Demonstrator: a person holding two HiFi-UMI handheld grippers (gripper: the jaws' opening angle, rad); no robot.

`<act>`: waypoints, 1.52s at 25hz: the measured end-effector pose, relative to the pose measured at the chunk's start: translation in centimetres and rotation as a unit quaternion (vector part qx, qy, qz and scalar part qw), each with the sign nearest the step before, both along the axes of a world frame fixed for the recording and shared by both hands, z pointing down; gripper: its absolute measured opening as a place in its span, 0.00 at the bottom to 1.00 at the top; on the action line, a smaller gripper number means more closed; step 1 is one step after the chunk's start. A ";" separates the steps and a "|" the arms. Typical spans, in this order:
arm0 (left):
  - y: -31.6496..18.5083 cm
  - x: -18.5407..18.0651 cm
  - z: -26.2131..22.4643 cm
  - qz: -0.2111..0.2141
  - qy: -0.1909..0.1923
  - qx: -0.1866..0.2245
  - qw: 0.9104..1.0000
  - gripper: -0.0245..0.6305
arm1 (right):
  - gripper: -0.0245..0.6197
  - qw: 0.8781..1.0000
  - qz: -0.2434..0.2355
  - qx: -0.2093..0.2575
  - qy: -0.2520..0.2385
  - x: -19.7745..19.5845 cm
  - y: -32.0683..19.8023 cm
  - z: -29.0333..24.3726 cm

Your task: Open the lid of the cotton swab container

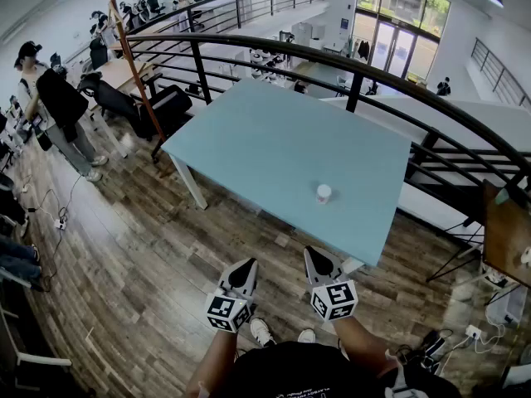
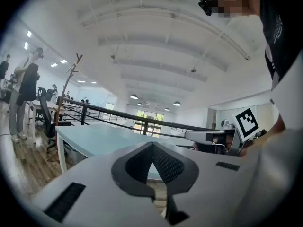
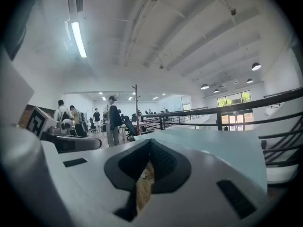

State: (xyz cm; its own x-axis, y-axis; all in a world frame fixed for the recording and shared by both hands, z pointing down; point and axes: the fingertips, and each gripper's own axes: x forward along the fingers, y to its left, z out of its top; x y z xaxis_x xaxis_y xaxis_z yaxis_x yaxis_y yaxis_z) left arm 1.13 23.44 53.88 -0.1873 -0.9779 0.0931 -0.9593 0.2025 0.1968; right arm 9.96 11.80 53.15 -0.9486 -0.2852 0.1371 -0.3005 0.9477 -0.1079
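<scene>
Upright on teal table (image 1: 274,139), small white container (image 1: 323,192); contents hidden

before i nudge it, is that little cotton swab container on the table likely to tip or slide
Probably light: the cotton swab container looks small on the table. It stands upright and looks round, so a high push might tip it and let it roll. The table looks smooth, so a low nudge would likely slide it.
</scene>
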 end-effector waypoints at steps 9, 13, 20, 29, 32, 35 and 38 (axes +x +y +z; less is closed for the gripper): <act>0.4 2.4 -1.3 0.002 0.005 0.001 1.000 0.06 | 0.07 1.000 0.001 0.008 0.008 1.8 0.5 -0.1; 0.7 2.2 -1.0 -0.001 0.007 0.001 1.000 0.06 | 0.07 1.000 -0.009 0.005 0.006 1.5 1.0 -0.1; 0.7 1.1 -0.9 0.004 0.007 0.003 1.000 0.06 | 0.07 1.000 -0.024 -0.002 0.008 -0.1 1.7 0.0; 1.7 -3.0 -0.3 0.002 0.009 0.002 1.000 0.06 | 0.07 0.999 -0.026 0.006 0.020 -4.3 2.7 0.7; 2.0 -4.4 -0.2 0.004 0.006 0.007 1.000 0.06 | 0.07 0.999 -0.025 0.008 0.021 -5.6 3.0 0.7; 2.2 -5.7 -0.4 0.005 0.010 0.007 1.000 0.06 | 0.07 0.999 -0.021 0.009 0.022 -6.7 3.2 0.7; 2.3 -6.8 -0.4 0.010 0.007 0.011 1.000 0.06 | 0.07 1.000 -0.015 0.011 0.024 -7.6 3.4 1.0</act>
